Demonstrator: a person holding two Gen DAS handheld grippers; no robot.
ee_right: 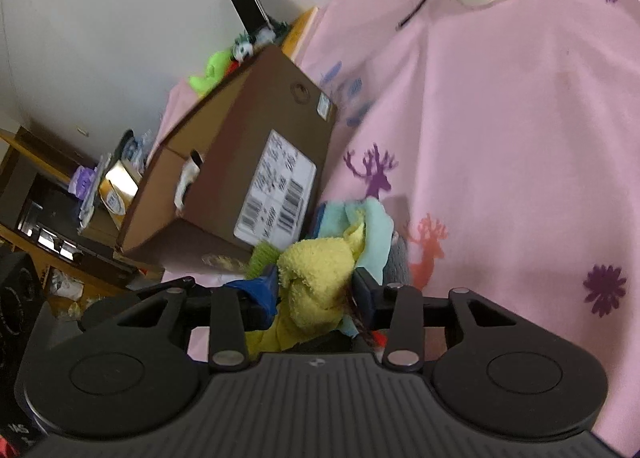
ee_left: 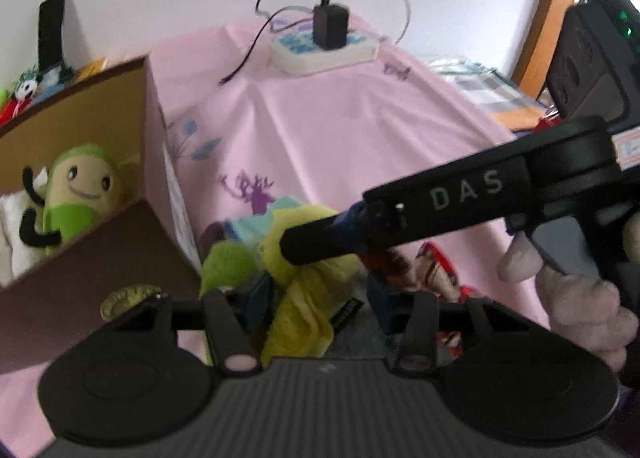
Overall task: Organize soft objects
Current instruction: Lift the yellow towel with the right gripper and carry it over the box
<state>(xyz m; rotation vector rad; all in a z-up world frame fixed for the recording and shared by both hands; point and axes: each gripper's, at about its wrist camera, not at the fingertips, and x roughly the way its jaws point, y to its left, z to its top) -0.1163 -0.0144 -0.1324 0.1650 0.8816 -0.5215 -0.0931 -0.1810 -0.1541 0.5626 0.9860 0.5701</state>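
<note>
White power strip (ee_left: 325, 51) with black adapter (ee_left: 330, 27), pink deer-print cloth (ee_left: 360, 130)

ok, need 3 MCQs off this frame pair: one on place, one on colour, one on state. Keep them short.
1. Where is the green plush?
A. on the power strip
B. inside the box
C. in the left gripper

2. What colour is the cloth between the right gripper's fingers?
A. yellow
B. red
C. black

3. What state is the box in?
A. taped shut
B. crushed flat
C. open on top

Key:
1 B, the left wrist view shows it within the cardboard walls.
2 A, yellow towelling fills the right gripper.
3 C, flaps stand open, plush visible inside.
</note>
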